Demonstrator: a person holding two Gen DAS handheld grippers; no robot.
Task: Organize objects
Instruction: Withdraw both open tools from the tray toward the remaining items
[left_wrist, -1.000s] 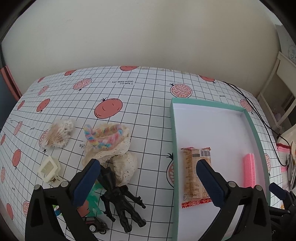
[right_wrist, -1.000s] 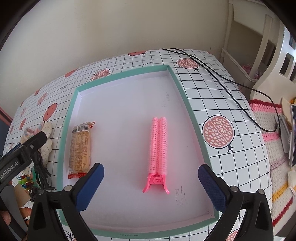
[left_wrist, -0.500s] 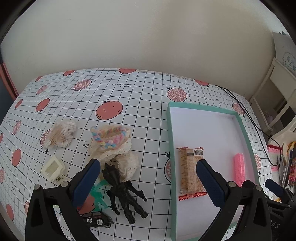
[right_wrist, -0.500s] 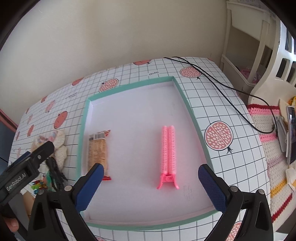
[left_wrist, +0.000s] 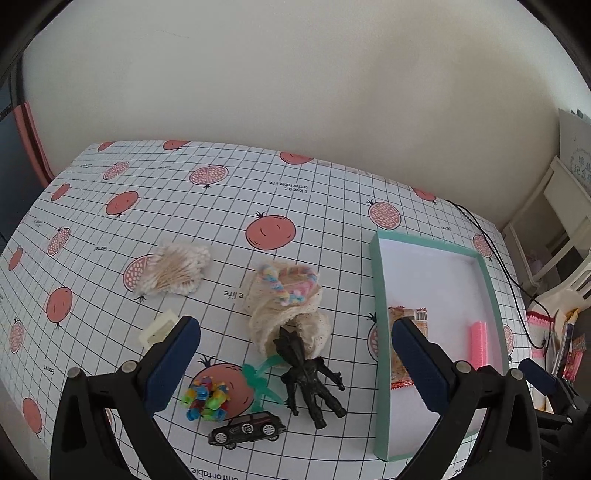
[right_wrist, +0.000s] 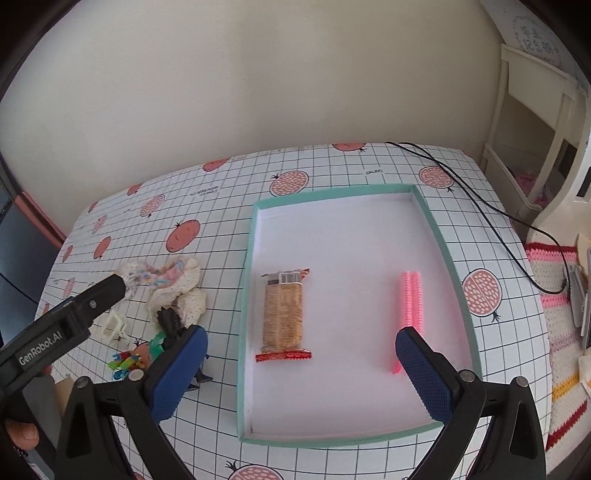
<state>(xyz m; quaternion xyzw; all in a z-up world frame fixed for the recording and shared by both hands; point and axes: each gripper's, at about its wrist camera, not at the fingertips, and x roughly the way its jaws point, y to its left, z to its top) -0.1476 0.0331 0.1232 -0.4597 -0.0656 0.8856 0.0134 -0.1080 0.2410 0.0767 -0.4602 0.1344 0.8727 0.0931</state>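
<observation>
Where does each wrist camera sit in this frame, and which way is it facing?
Left wrist view: on the left gripper, above the table's near left, looking down at the black toy figure and black toy car; open jaws show.
Right wrist view: on the right gripper, above the teal-rimmed white tray, facing the orange wrapped snack bar and pink ribbed hair clip; open jaws, left gripper body and fingers show.
Shared: tray, snack bar, clip, figure.
</observation>
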